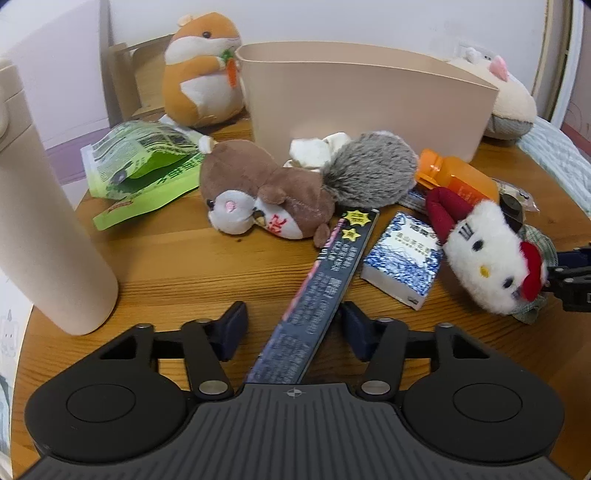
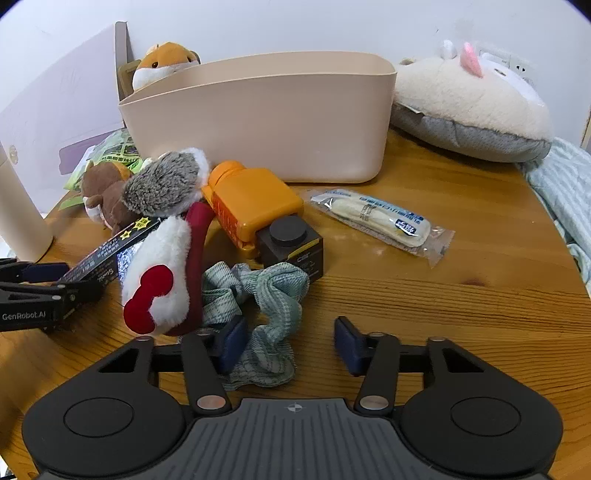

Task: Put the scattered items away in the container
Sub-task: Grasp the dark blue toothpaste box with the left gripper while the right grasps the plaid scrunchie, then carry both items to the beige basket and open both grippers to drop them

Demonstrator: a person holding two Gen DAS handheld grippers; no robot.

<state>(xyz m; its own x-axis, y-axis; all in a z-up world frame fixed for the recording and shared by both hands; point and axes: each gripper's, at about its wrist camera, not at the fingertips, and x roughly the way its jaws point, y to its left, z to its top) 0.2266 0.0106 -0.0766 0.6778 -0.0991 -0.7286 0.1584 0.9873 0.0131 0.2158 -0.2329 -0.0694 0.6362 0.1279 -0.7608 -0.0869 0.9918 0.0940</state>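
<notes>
wooden table, white wall

Round wooden table against a pale wall, bedding at its right

The table is warm honey-coloured wood with clear grain and a curved edge, evenly lit with soft shadows. Behind it the far wall is plain off-white, with a white socket plate at far right. At far left a lilac panel leans by a light wooden frame. Pale blue-green striped bedding lies along the table's right edge
</notes>
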